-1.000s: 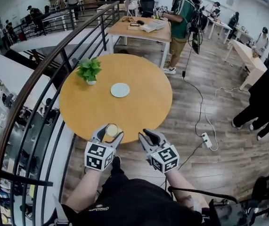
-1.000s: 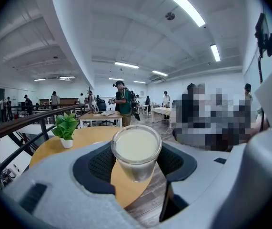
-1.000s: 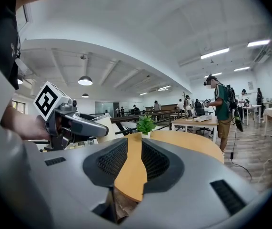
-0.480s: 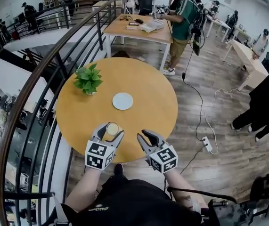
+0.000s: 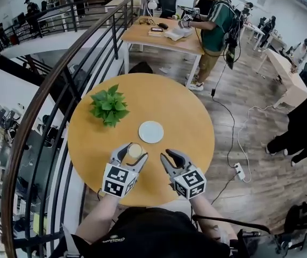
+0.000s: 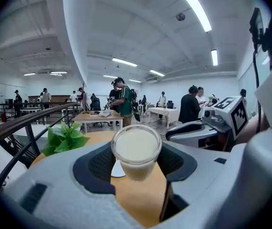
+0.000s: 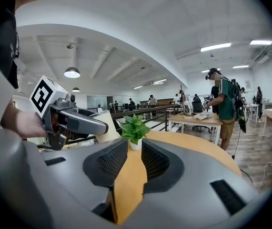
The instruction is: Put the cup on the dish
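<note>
A clear cup of pale cream liquid sits between the fingers of my left gripper, which is shut on it. The left gripper view shows the cup upright between the two pads, above the round wooden table. The white dish lies flat just beyond the cup and slightly to its right; an edge of the dish peeks out behind the cup. My right gripper hovers beside the left one, over the table's near part. Its jaws stand a narrow gap apart with nothing between them.
A small potted plant stands on the table left of the dish. A dark metal railing curves along the table's left side over a drop. A person stands at a rectangular table behind. A cable and power strip lie on the floor at the right.
Both grippers have moved forward from the table's near edge to over its top, the cup still in the left one. The dish and plant now lie closer to them.
</note>
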{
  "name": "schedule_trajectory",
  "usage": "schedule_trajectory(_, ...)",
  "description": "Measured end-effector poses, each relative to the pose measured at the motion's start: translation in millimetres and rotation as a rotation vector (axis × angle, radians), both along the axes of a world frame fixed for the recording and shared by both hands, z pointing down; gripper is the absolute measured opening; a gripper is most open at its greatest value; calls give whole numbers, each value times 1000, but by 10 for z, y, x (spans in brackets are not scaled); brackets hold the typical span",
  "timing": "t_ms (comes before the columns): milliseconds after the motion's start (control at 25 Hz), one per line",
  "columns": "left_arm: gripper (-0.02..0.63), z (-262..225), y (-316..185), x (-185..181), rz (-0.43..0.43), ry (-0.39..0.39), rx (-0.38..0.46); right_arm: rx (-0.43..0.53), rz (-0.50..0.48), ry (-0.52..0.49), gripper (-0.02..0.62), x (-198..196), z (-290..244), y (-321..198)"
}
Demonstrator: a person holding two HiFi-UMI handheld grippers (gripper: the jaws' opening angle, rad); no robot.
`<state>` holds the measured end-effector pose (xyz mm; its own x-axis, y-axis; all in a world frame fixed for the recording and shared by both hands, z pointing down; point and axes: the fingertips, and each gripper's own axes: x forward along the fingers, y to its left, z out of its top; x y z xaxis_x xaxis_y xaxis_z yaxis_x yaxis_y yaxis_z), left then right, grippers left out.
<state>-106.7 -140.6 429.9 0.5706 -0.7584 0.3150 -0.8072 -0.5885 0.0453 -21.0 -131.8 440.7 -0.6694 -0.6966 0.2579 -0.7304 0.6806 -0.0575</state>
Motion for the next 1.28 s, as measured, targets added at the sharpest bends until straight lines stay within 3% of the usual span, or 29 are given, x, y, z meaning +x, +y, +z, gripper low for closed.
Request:
schedule_trajectory(360, 265, 148, -193, -16, 58, 7, -40, -29, 40, 9, 77, -75, 108, -192)
schedule_trajectory(840, 265, 147, -256, 131, 4, -4, -54, -16, 49, -3, 77, 138, 61, -382)
schedule_trajectory(1280, 265, 145, -219, 242, -37, -25, -58, -13, 0, -7, 77, 187, 53, -414)
